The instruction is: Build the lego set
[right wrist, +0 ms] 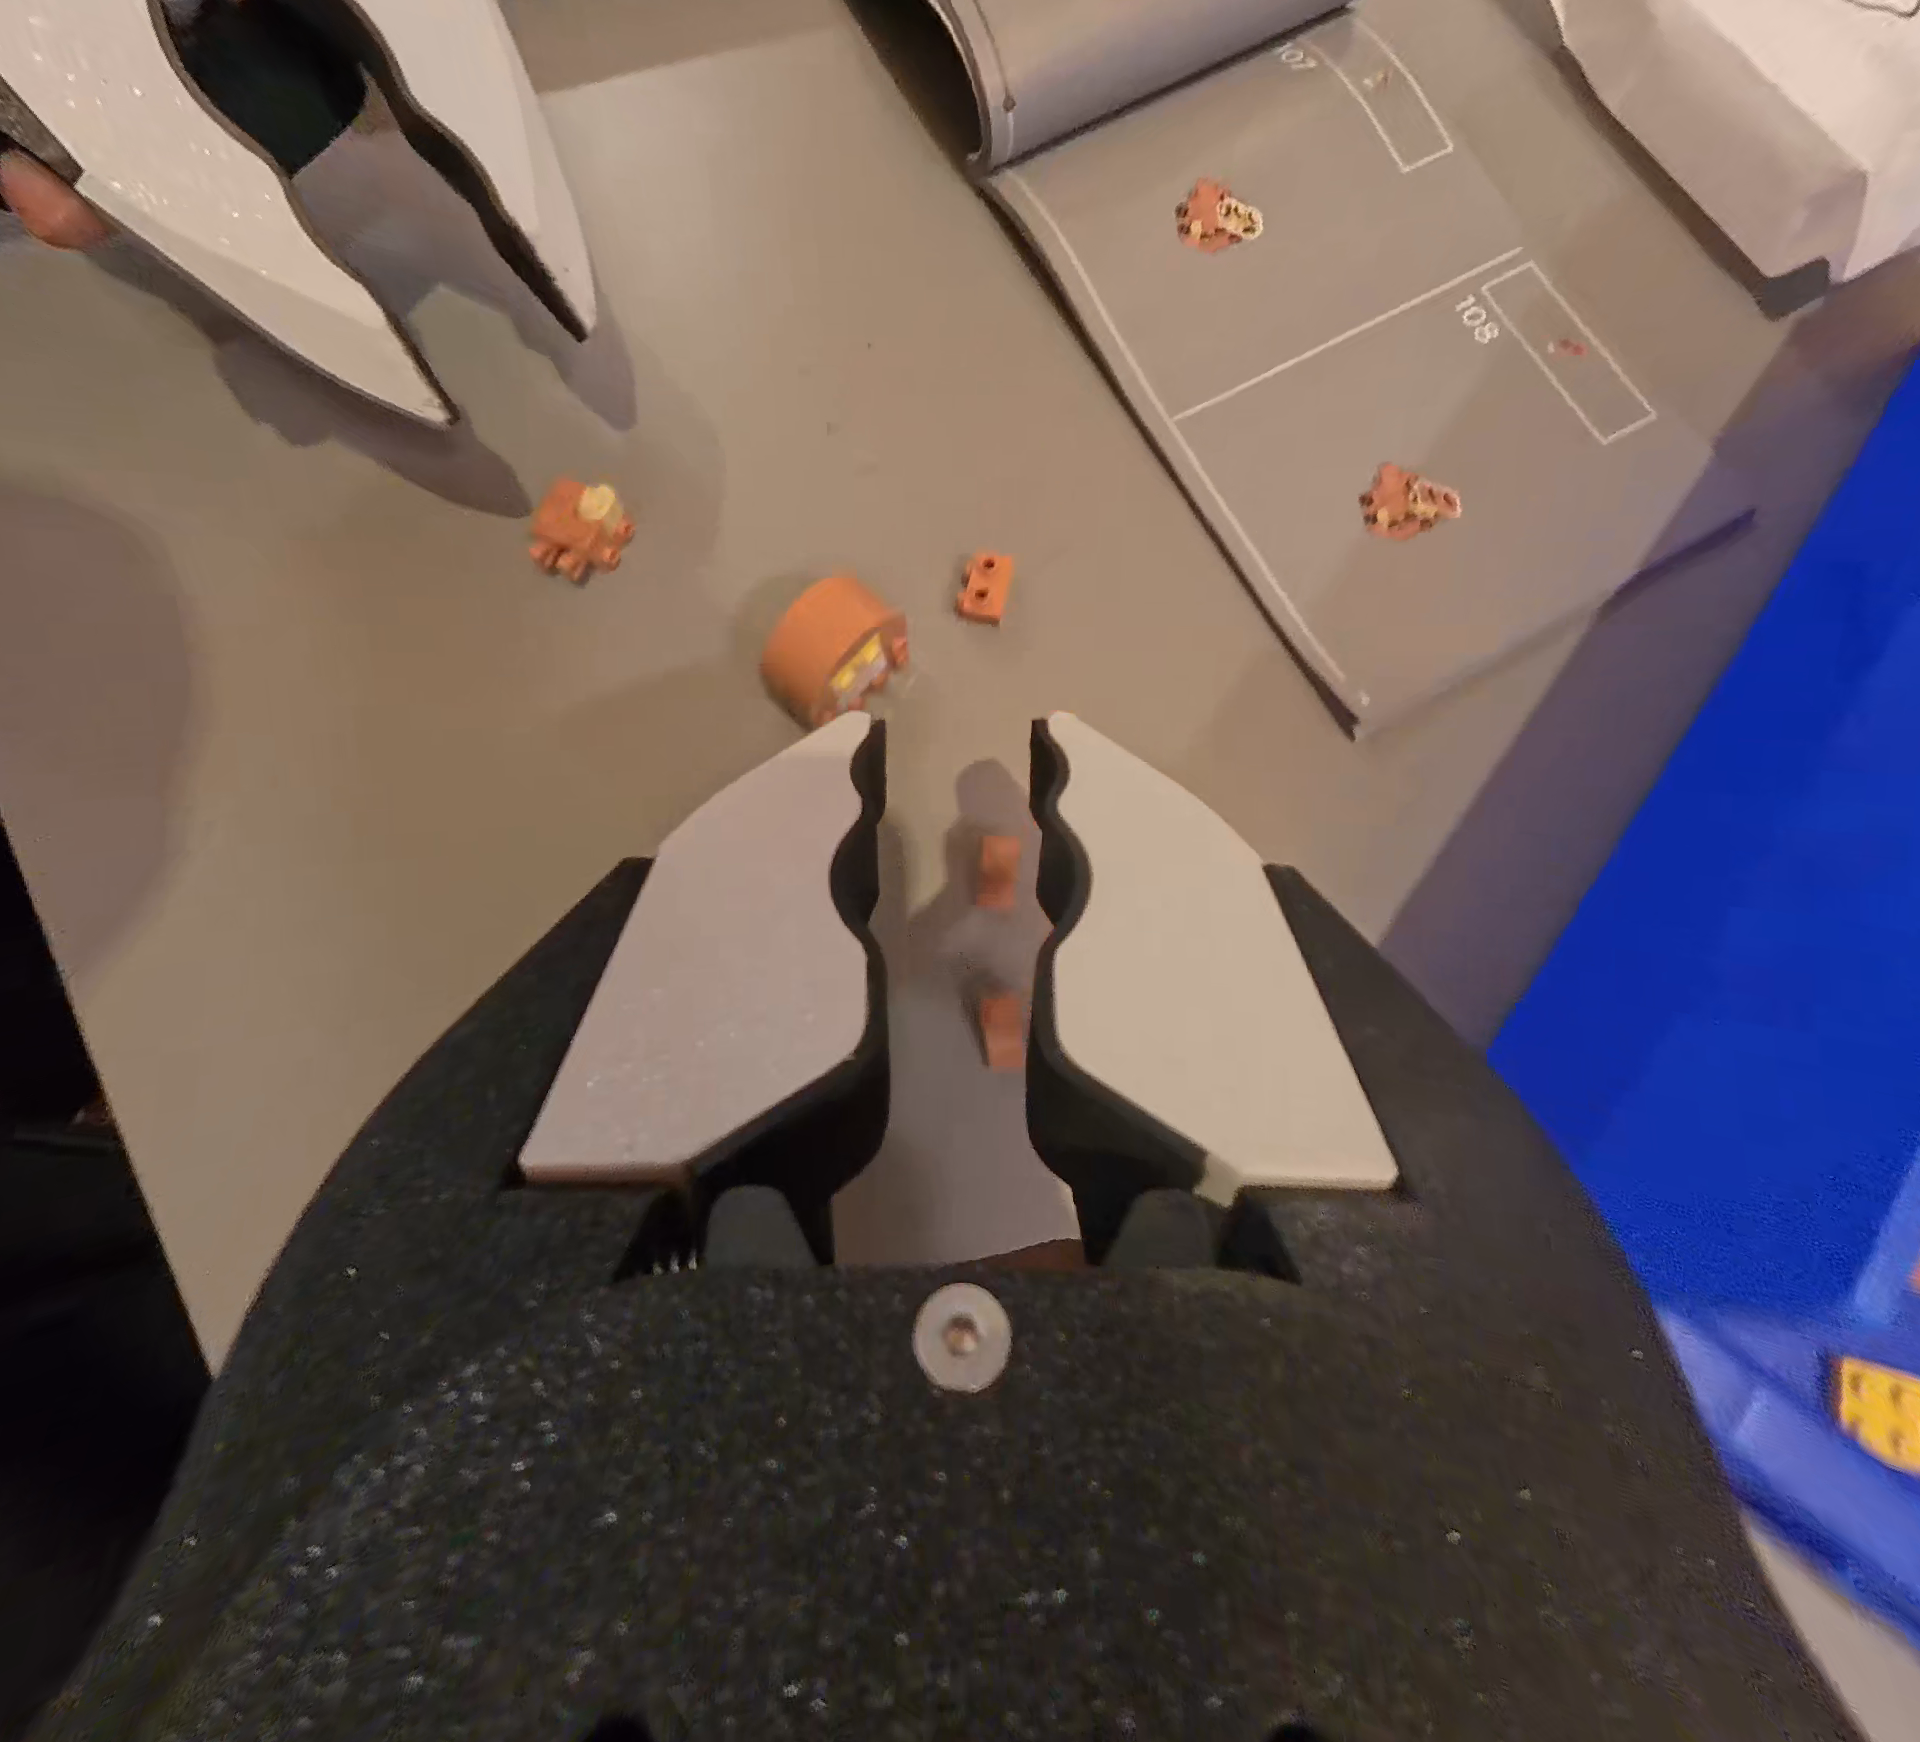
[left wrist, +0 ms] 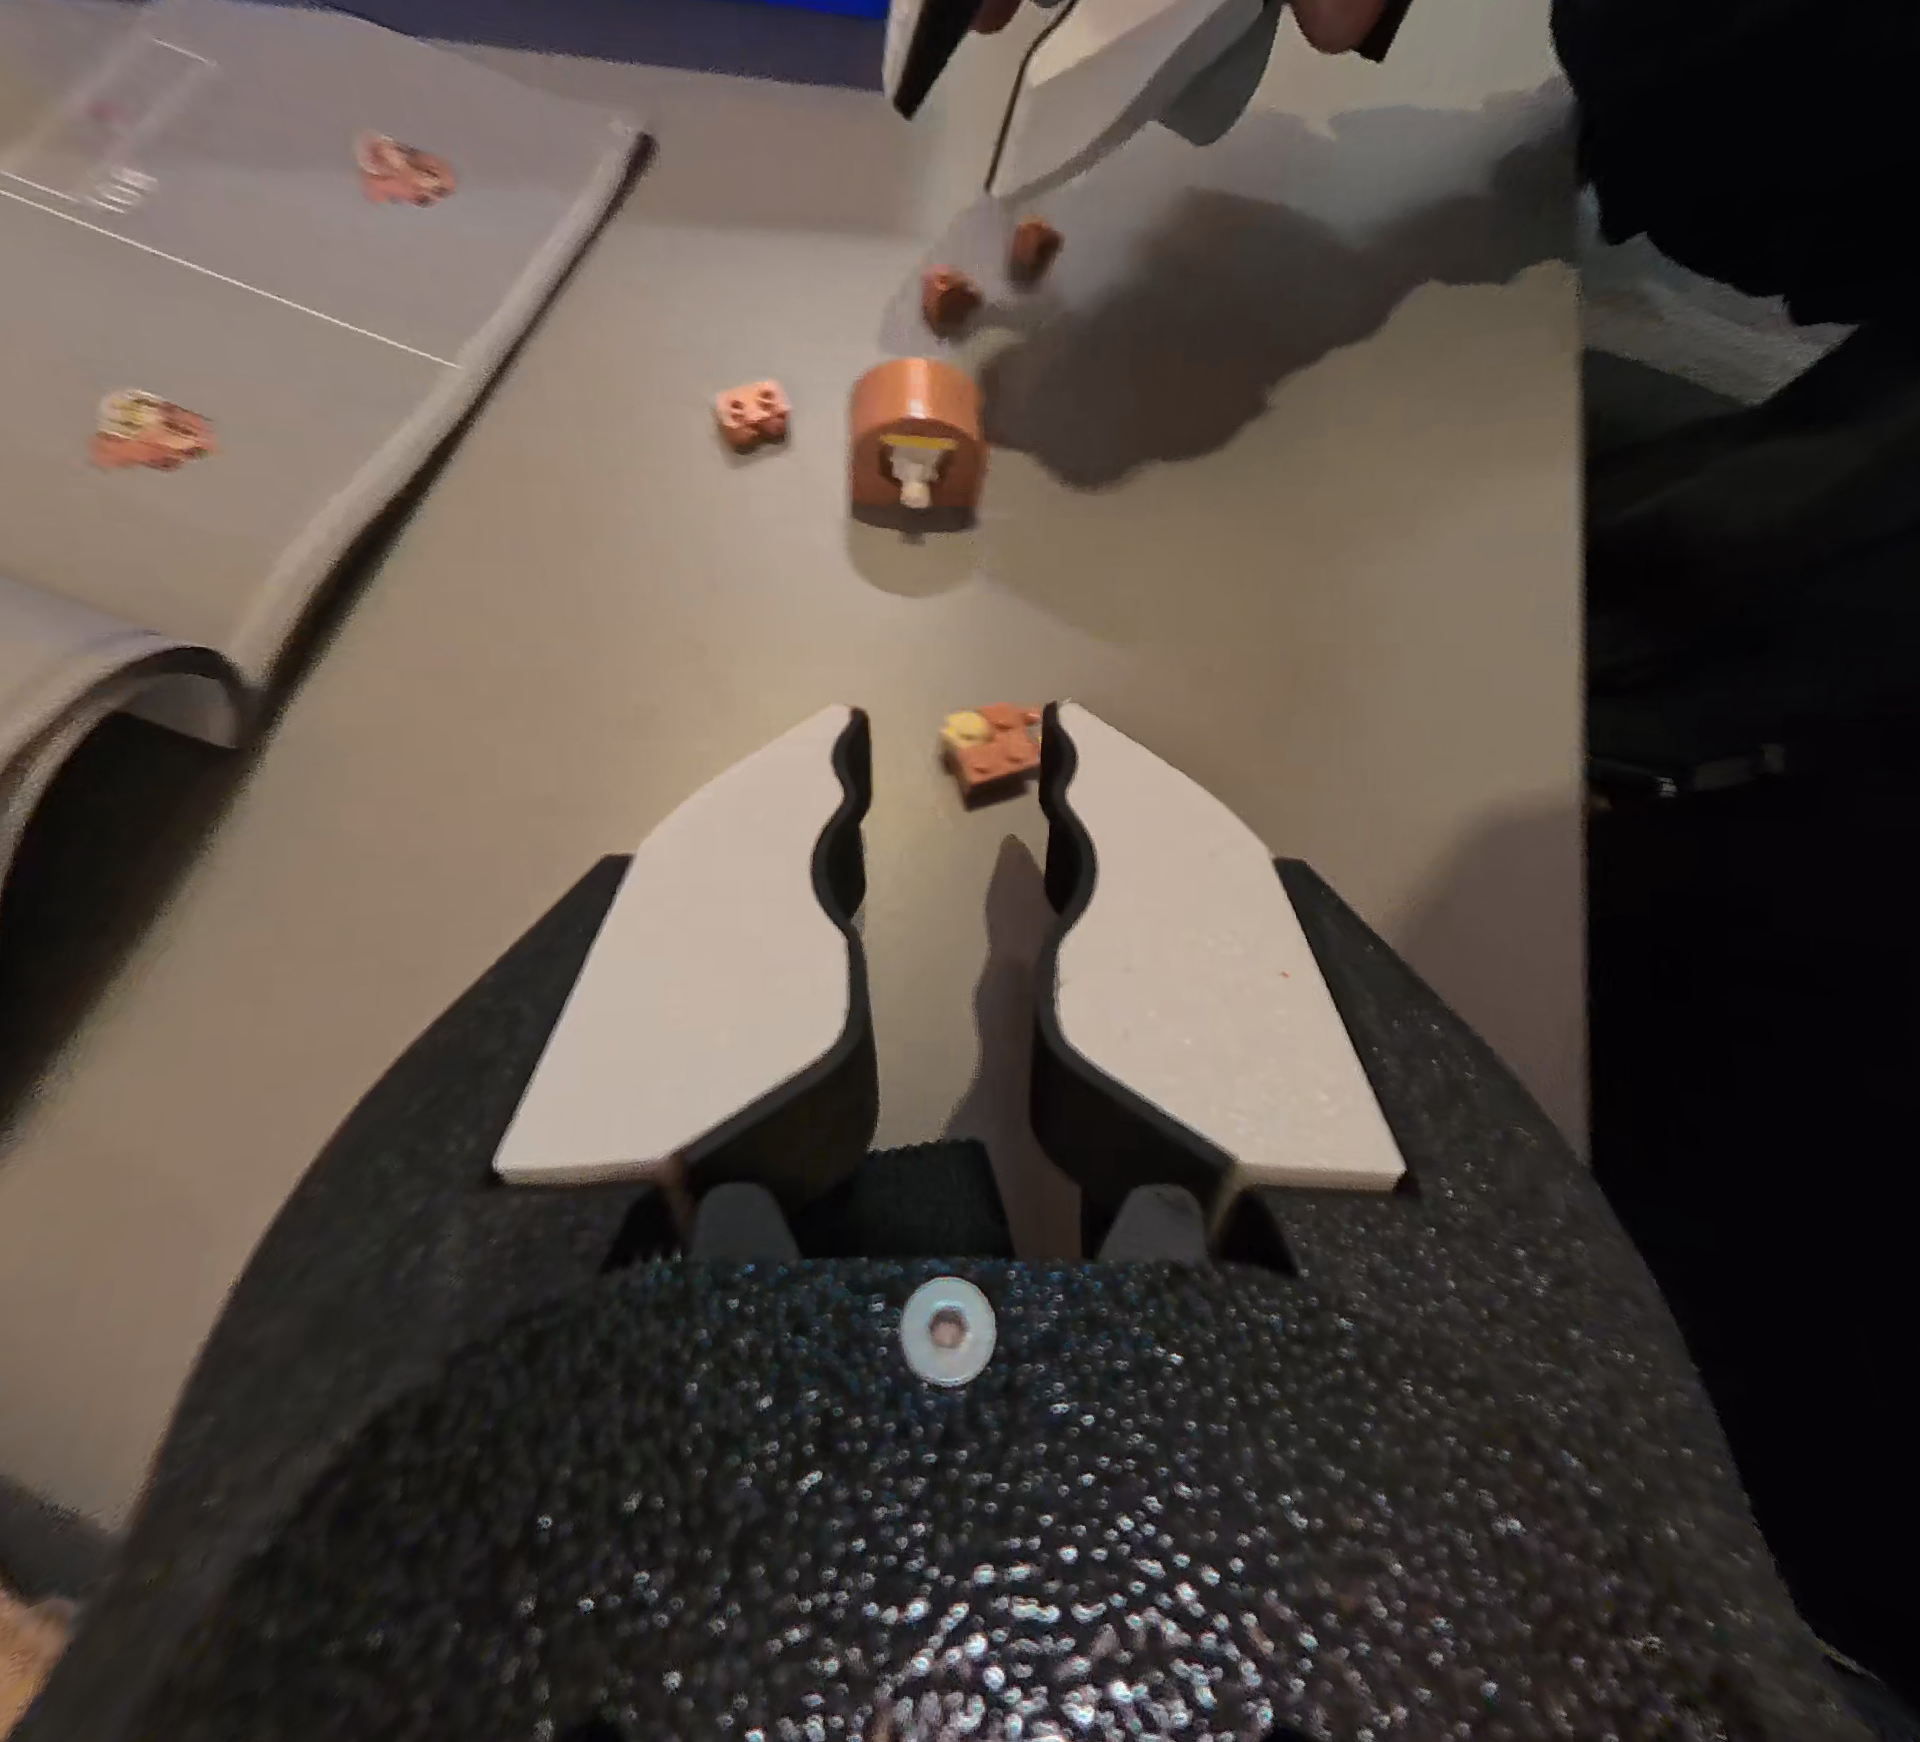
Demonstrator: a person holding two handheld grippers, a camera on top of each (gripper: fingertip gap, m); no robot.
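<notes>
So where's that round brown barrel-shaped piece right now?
The round brown piece lies on its side on the grey table, just ahead-left of the right gripper, beside a small flat brick.

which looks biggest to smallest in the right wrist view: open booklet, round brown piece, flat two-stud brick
1. Open booklet, by far the largest.
2. Round brown piece.
3. Flat two-stud brick, the smallest.
The last two lie side by side on the table, so nearness barely skews them.
</notes>
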